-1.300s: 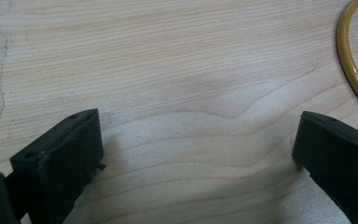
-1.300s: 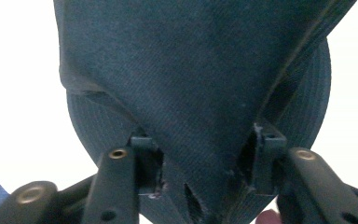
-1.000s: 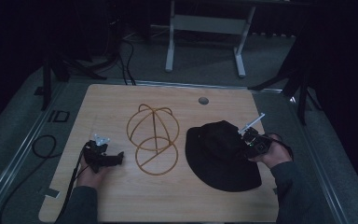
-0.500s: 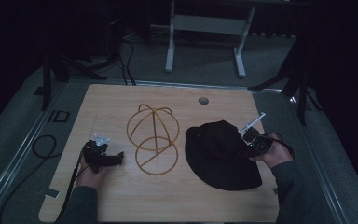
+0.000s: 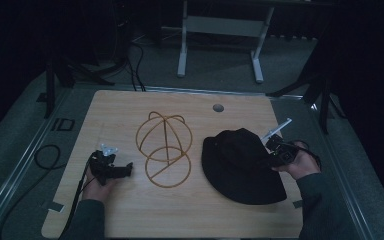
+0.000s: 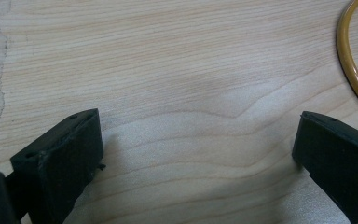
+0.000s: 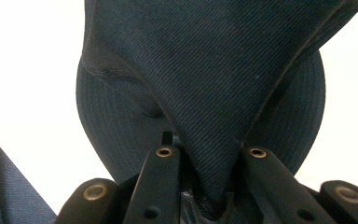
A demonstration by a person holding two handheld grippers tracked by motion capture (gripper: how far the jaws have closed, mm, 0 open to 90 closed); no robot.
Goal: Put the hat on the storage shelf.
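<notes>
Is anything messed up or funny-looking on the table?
Nothing is broken or spilled. The hat looks a bit odd: its brim is bunched up where the right gripper pinches it. The wire stand sits bare beside it, and the left gripper lies open on the table.

Around our wooden table

We see 1 grommet hole near its far edge, a white stand beyond, cables on the floor.

You have bare table left and near; the wire stand blocks the middle, the hat the right.
</notes>
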